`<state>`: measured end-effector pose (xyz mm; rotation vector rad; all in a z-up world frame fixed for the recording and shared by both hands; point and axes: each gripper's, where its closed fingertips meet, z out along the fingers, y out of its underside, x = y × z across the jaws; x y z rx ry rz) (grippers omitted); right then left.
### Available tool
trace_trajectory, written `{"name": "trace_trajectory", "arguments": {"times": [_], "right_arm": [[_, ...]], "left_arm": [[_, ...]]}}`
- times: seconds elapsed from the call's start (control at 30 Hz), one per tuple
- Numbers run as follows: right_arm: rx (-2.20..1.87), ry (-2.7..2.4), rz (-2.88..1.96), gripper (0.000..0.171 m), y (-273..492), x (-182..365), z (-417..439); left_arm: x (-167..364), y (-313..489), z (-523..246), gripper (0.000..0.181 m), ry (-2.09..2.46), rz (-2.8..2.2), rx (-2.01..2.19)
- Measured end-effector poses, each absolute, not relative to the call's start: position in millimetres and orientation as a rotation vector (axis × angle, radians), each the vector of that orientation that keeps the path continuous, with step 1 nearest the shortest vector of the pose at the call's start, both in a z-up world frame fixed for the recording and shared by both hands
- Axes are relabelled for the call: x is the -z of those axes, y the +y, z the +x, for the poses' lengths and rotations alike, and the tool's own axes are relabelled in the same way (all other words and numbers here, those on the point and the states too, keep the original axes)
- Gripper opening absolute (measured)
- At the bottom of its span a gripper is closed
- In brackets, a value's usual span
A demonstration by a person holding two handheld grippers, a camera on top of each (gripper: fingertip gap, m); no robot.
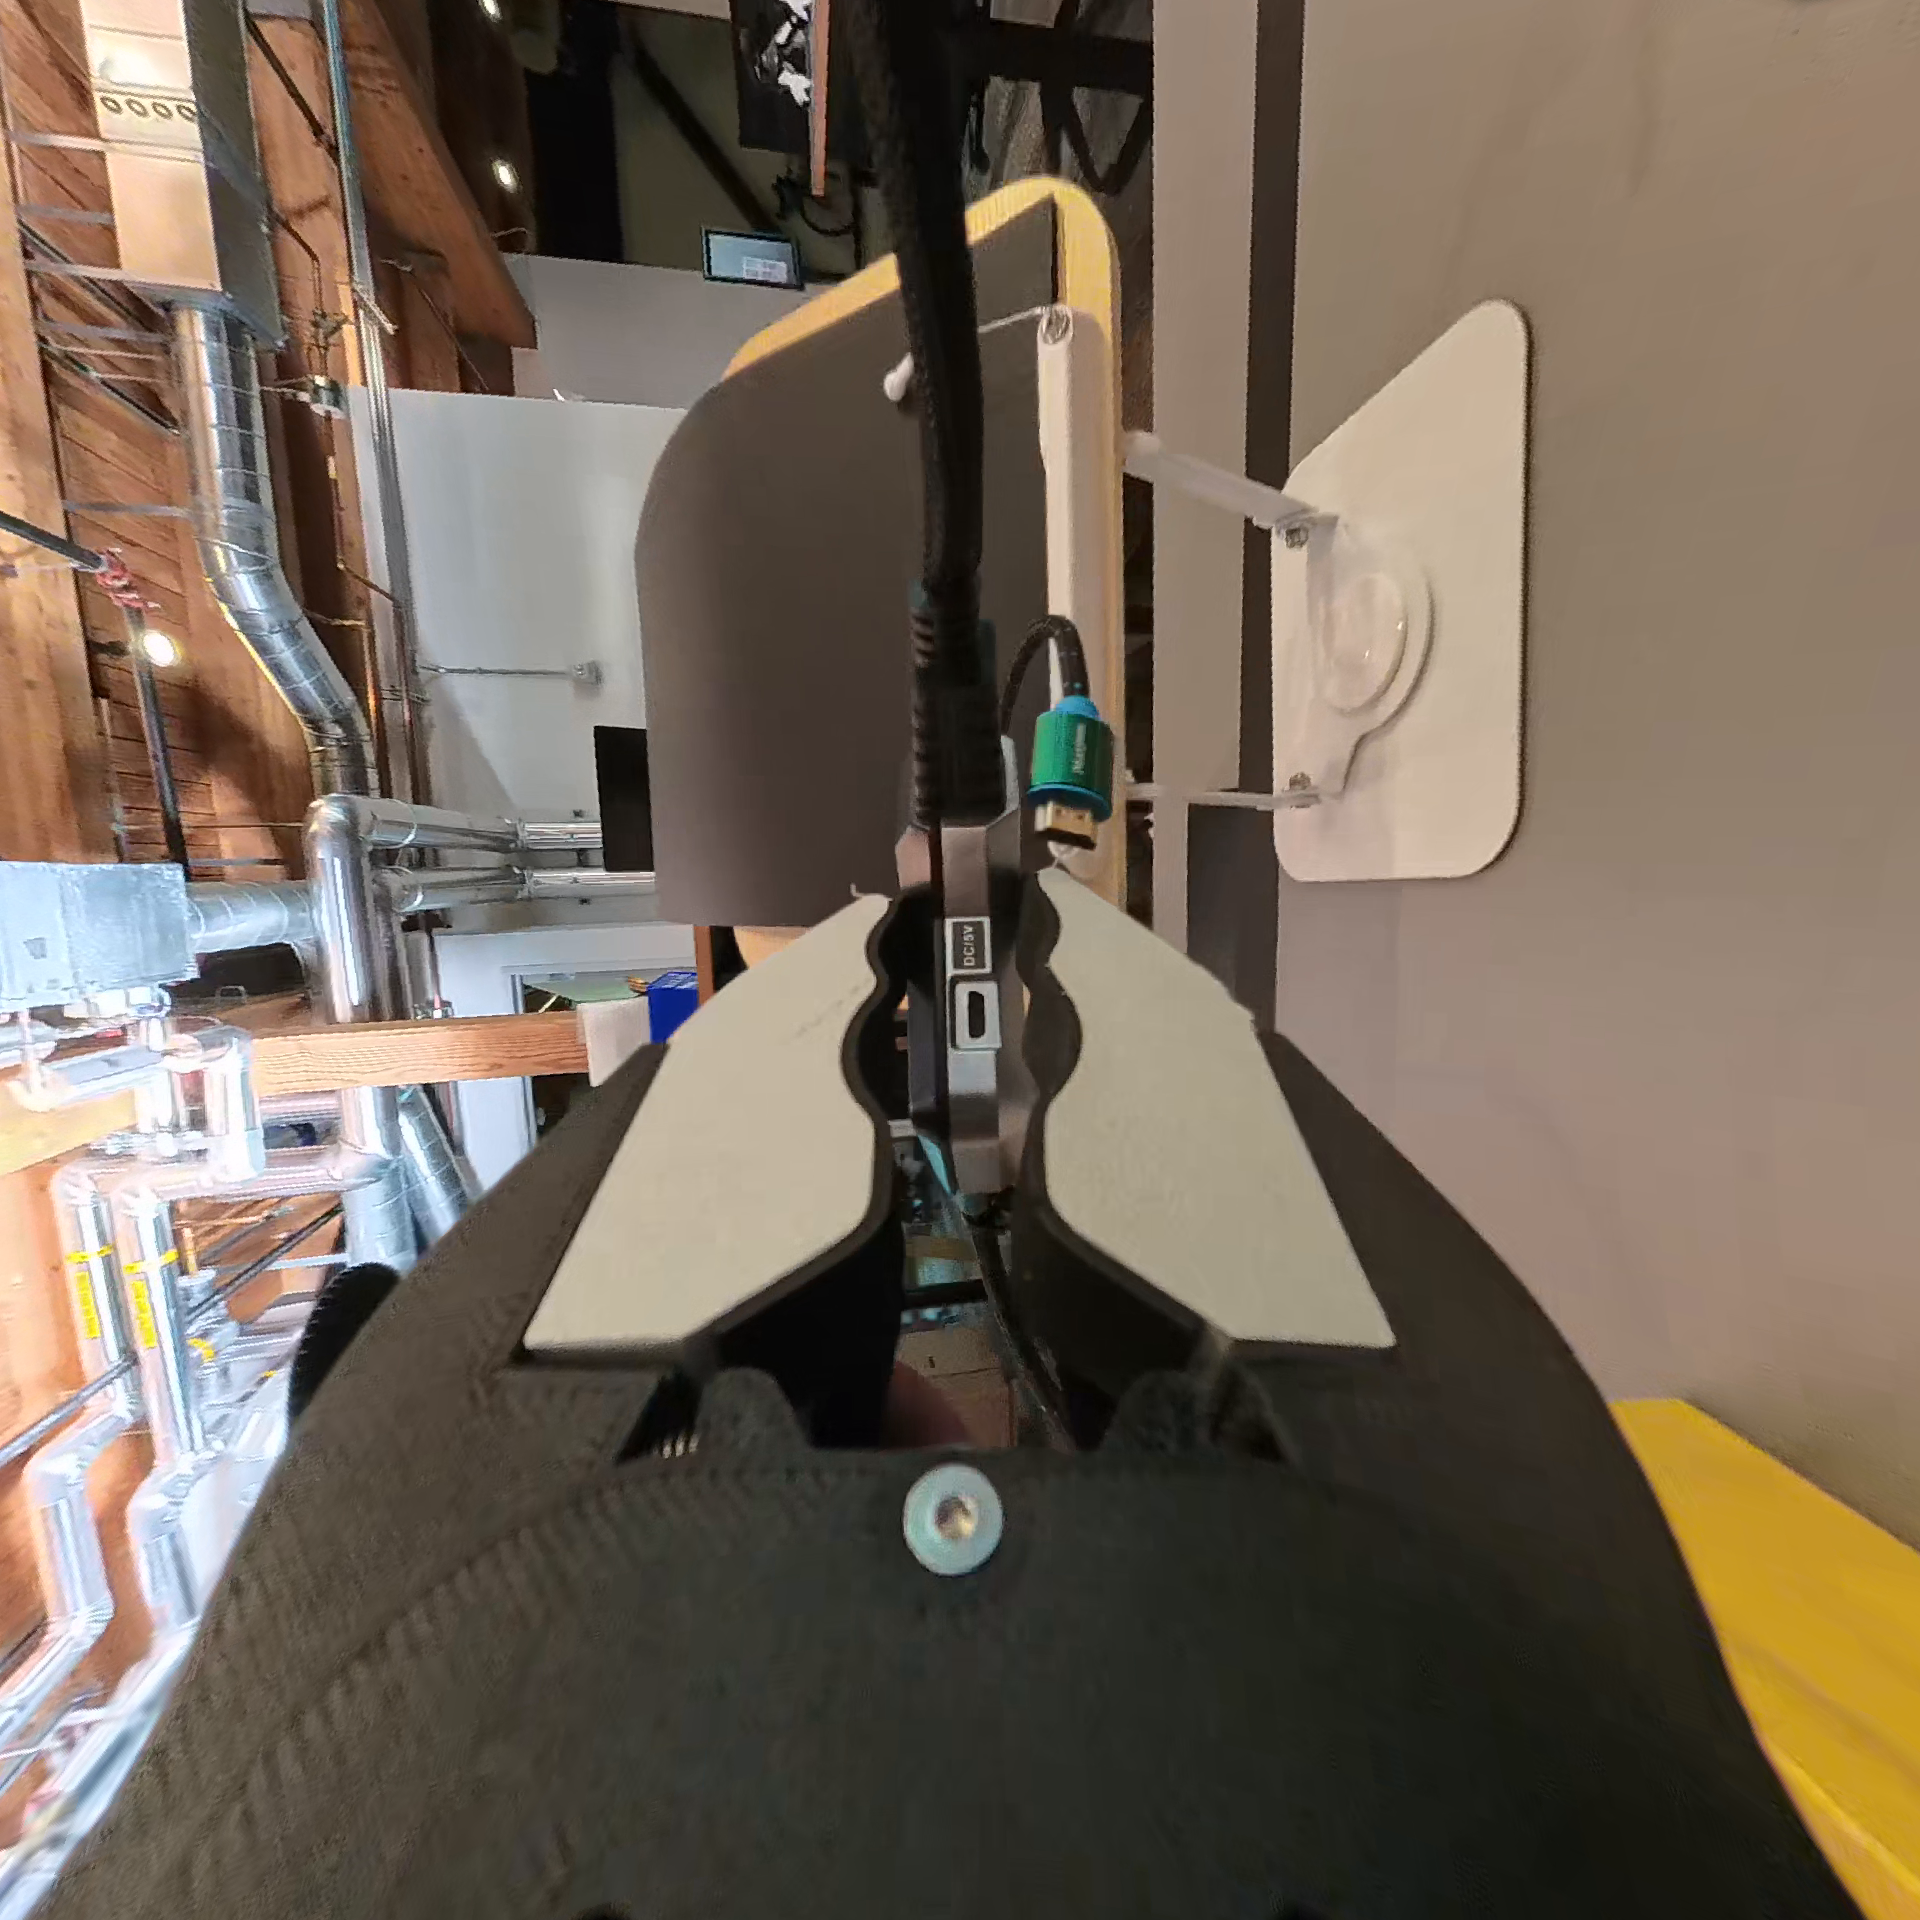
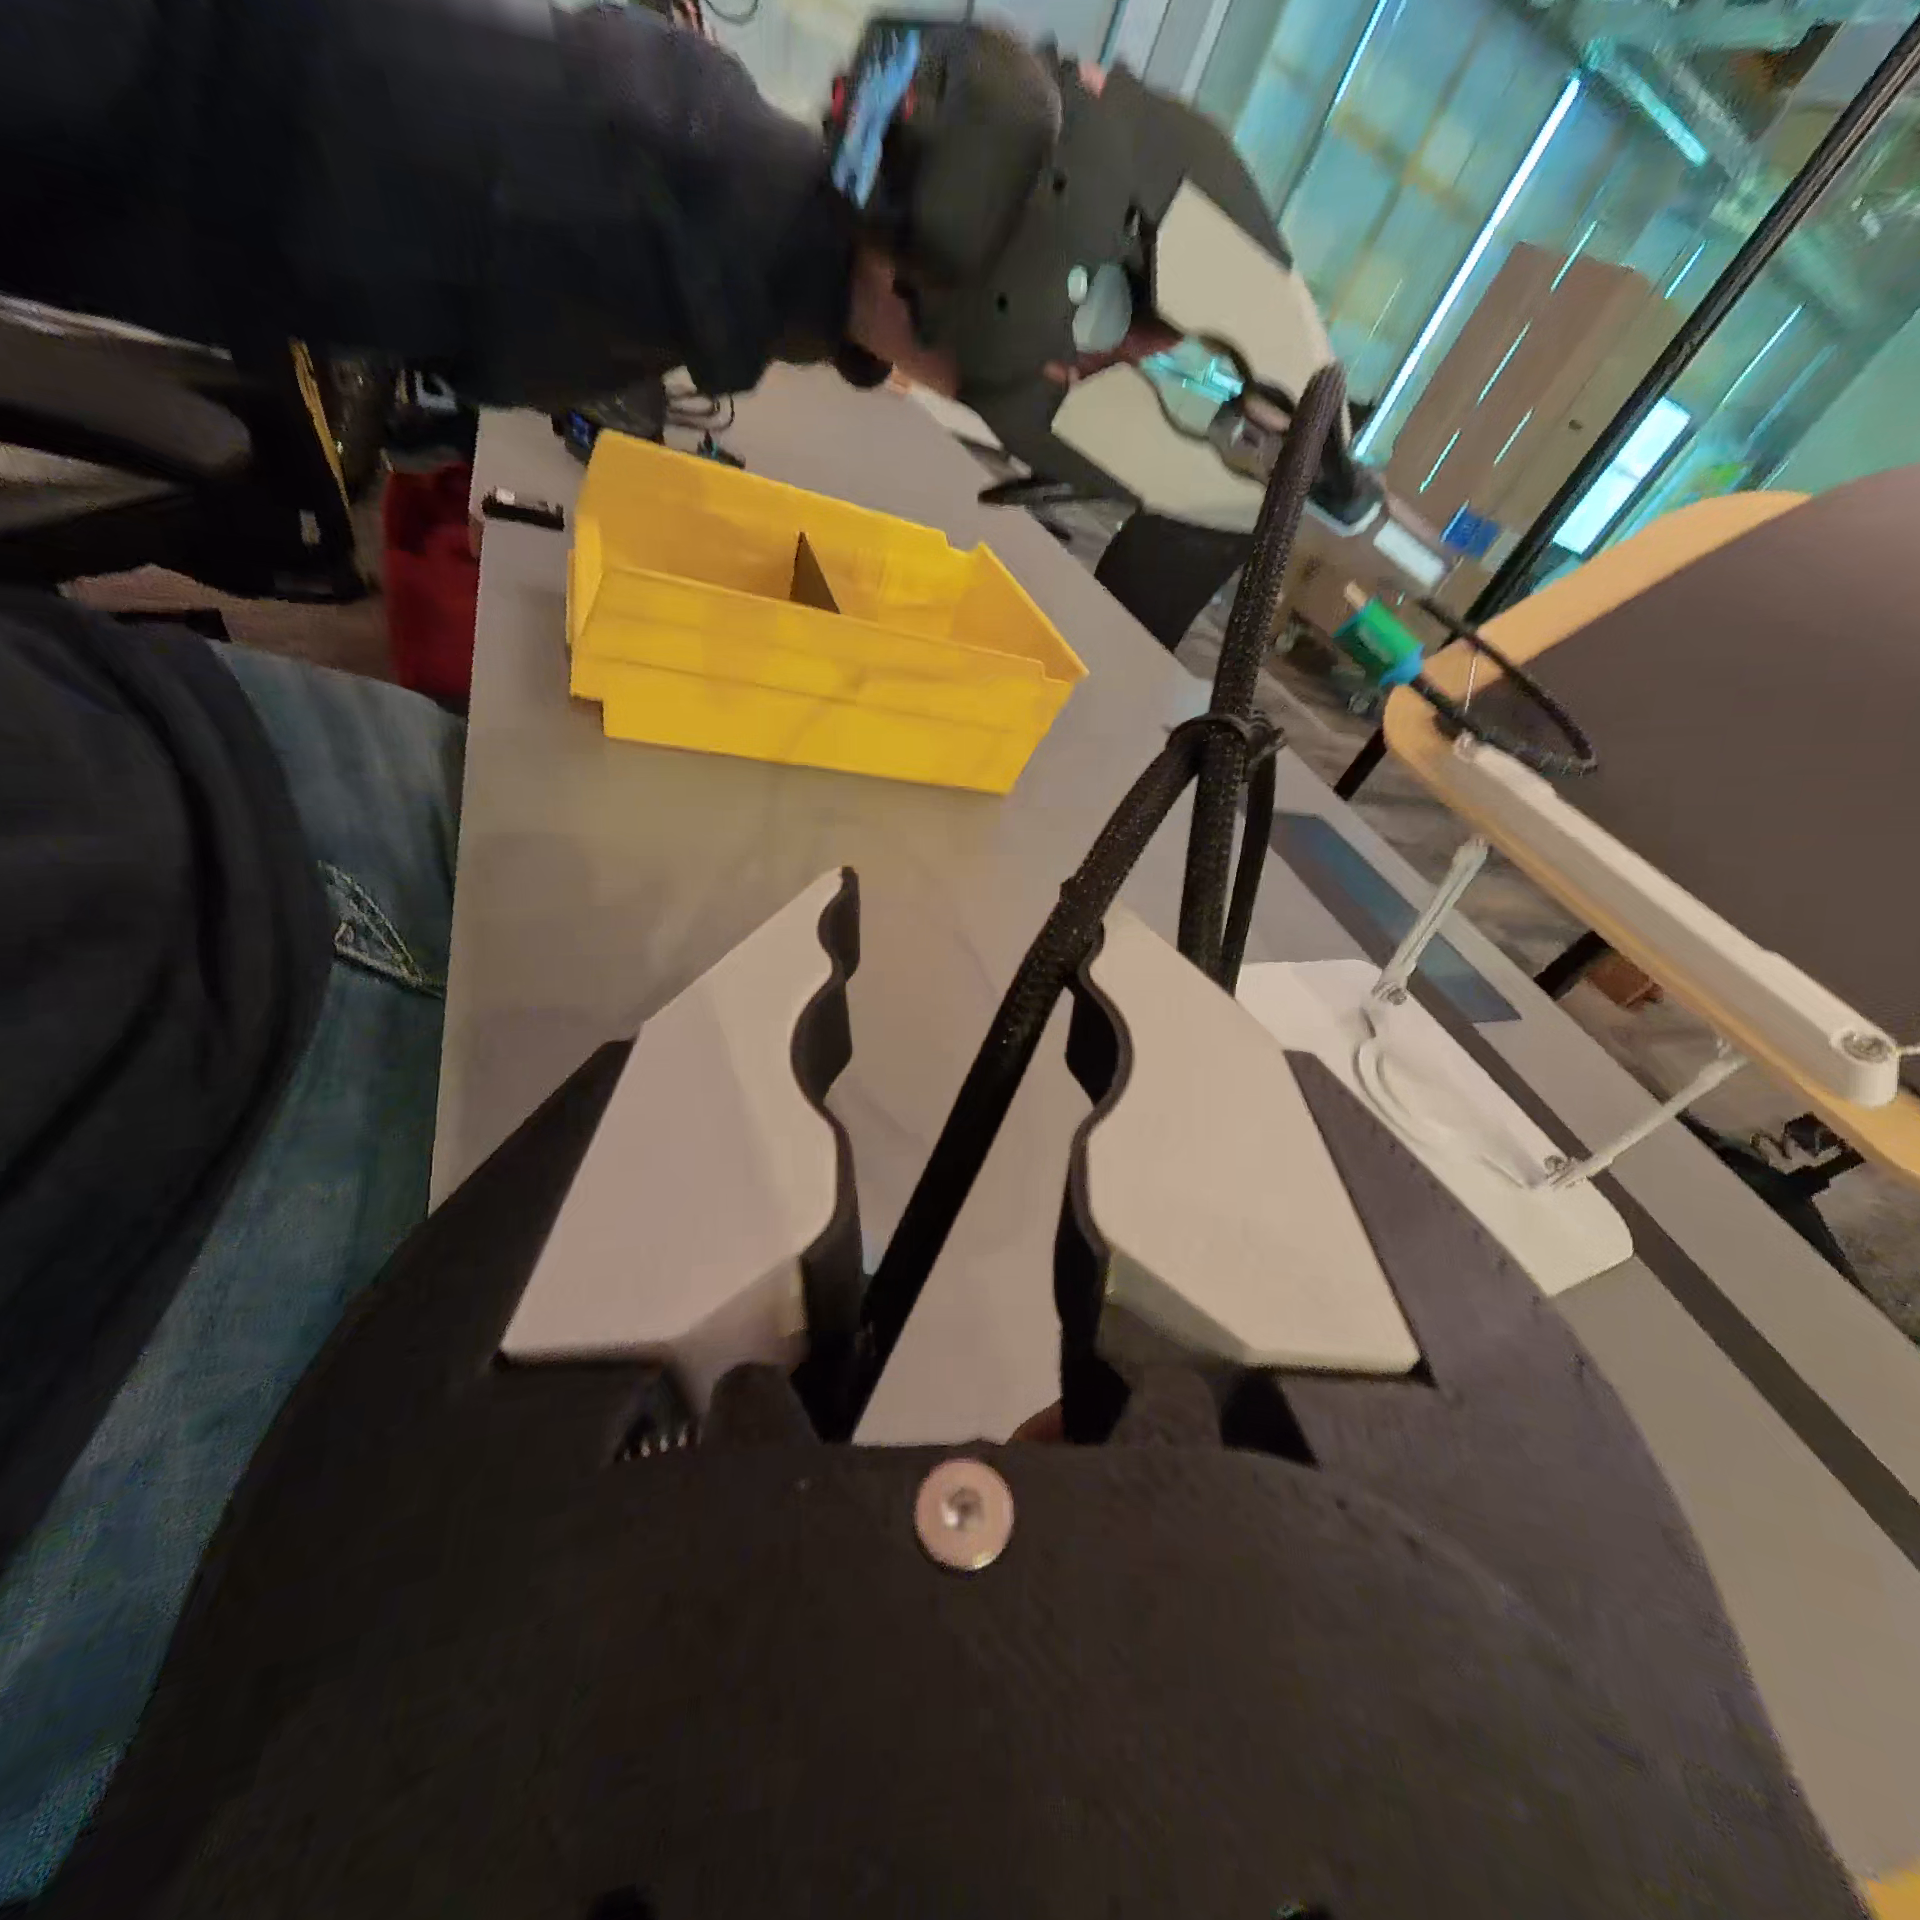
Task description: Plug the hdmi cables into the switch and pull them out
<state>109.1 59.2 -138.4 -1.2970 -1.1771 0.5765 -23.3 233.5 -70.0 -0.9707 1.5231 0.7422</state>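
Holding the grey switch (image 1: 971, 1023) edge-on, the left gripper (image 1: 961, 997) has its jaws pressed narrow against the body, a black braided cable (image 1: 940, 540) plugged in above and a green-shelled plug (image 1: 1070, 769) hanging free just beside it. The right gripper (image 2: 966, 1049) has its jaws half apart around cable (image 2: 997, 1049) slack, gripping nothing. Judged risk: that loop snags, tugging the switch askew.

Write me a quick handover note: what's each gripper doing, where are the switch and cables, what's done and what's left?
Left gripper: shut on the switch, held up in the air.
Right gripper: open; a black braided cable runs loosely between its fingers, ungripped.
Done: one black plug looks seated in the switch.
Left: the green plug hangs free beside it, unplugged. Plug it in, then pull both out.
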Motion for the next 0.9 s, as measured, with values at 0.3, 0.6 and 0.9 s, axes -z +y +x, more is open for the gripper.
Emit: {"name": "trace_trajectory", "arguments": {"times": [0.3,0.6,0.9], "right_arm": [[-0.430,-1.453,-1.743,0.020,66.4,210.8,122.2],[-0.312,-1.614,-1.658,0.026,36.2,197.6,147.0],[-0.226,-0.976,-1.265,0.038,135.9,74.9,117.1]], "left_arm": [[75.3,243.0,-35.4,0.019,1.556,-0.879,-0.885],[86.3,251.4,-55.9,0.019,1.574,-0.891,-0.933],[103.4,221.9,-15.2,0.019,1.676,-0.708,-0.843]]}}
